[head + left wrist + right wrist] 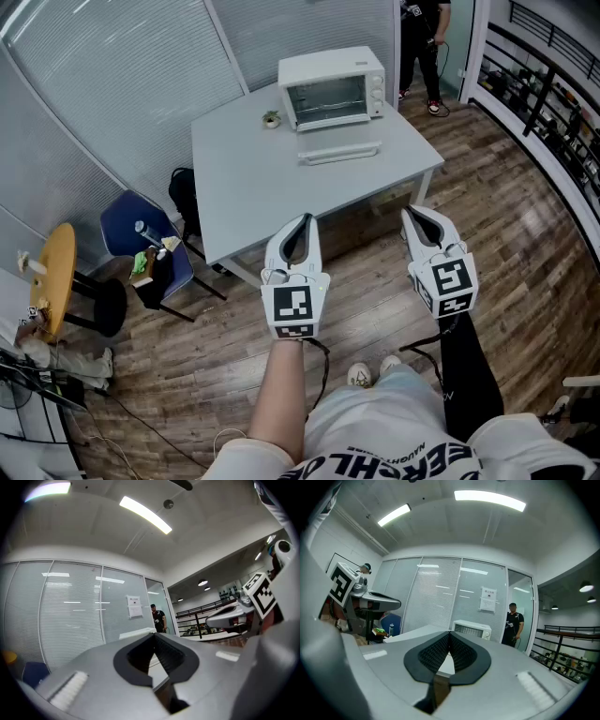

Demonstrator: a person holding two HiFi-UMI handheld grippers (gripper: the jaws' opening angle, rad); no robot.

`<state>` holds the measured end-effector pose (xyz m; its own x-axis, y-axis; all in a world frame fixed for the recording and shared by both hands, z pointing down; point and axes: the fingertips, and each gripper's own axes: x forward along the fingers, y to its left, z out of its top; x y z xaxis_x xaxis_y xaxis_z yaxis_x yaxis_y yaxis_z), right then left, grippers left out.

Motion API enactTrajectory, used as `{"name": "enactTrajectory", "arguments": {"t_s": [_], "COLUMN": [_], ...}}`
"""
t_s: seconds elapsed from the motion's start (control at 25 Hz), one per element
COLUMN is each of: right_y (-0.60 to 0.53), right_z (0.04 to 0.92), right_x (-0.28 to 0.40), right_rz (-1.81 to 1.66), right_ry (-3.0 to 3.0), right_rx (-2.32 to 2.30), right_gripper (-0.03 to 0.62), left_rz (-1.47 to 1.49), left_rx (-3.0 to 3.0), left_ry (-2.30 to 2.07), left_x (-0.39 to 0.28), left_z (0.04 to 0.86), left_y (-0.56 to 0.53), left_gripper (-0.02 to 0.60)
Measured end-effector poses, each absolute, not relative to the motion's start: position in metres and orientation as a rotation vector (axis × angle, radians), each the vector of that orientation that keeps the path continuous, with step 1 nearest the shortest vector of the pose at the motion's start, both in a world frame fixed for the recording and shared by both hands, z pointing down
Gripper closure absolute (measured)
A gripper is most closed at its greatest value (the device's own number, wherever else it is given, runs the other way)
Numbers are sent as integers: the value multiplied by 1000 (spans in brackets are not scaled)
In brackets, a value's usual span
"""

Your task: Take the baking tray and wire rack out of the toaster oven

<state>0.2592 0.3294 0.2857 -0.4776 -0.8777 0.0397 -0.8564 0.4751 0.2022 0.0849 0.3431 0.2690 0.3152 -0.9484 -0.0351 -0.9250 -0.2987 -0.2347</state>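
Both grippers, nearest the lens, are hanging level above the wooden floor (525,253). I am holding the left gripper (301,220) and the right gripper (413,214) with jaws pressed together and nothing between them; each gripper view is showing the dark pads meeting at their tips.

Step in hand: the approach, as I am judging it, with nothing yet being touched. The toaster oven (333,89) is standing at the far side of the white table (244,178), well apart from both grippers. The baking tray and wire rack are presumably sitting inside it, though I am not making them out at this range. A white slab (339,153) is lying just in front of the oven; I am reading it as the lowered door but cannot tell for certain.

Next move: I am expecting to close on the table's near edge, carry one gripper to the oven mouth, spread its jaws and pinch the tray's rim.

Surroundings: a small object (271,119) is sitting just left of the oven. A blue chair (127,225) carrying a bottle is standing left of the table, with a yellow stool (56,272) beyond it. A person (427,47) is standing behind the table, and a black railing (544,66) is running along the right.

Obstructions: nothing is lying in my path; the table's depth is asking for a long reach.
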Motion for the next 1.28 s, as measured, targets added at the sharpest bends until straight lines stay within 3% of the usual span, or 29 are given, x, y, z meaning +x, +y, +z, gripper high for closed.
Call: {"name": "enactTrajectory", "arguments": {"t_s": [0.76,0.84,1.28], "right_y": [323,316,243], "right_z": [292,291,299], "right_x": [259,261,263], "right_rz": [-181,-192,-179], "right_ry": [-2582,-2577,-2601], "right_rx": [1581,1584,1549], "right_gripper": [580,559,526], "left_rz": [-66,-36,-87], "left_rx": [-2366,-2395,-2426], "left_ry": [1696,1690,1663], "left_x": [85,89,108], "left_z": [258,259,268], "left_y": [348,339,273], "left_gripper": [518,391,391]}}
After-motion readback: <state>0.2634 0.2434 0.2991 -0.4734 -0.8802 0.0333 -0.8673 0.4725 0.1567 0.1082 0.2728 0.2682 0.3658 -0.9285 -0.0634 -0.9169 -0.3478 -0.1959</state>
